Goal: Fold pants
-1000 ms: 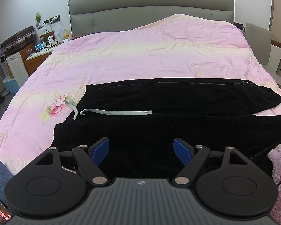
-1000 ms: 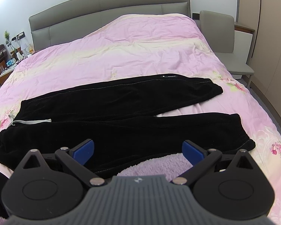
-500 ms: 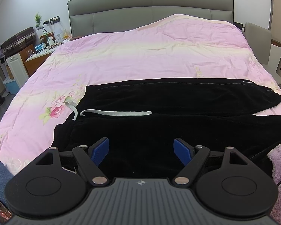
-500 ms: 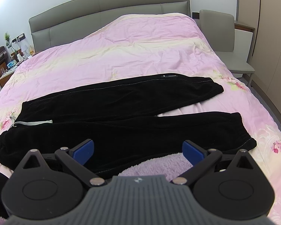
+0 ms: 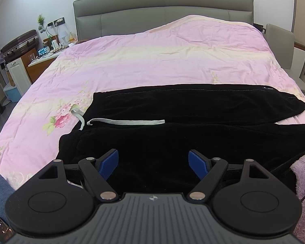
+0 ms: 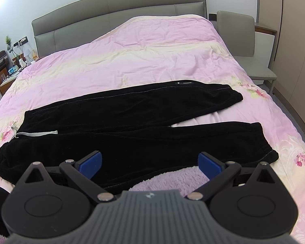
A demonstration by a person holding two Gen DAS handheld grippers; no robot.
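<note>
While the pants [image 6: 132, 122] lie spread flat across the bed [image 6: 152, 61], nothing is folded yet.
Left gripper [image 5: 153, 163] and right gripper [image 6: 150, 163] hover wide apart, empty, likely ready to pinch the near edge.

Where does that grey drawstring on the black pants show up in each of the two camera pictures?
Left wrist view: the grey drawstring lies left of centre, across the waist of the black pants.
Right wrist view: the drawstring sits far left, much smaller.
Shared landmark: the grey headboard behind the pink bedspread.
</note>
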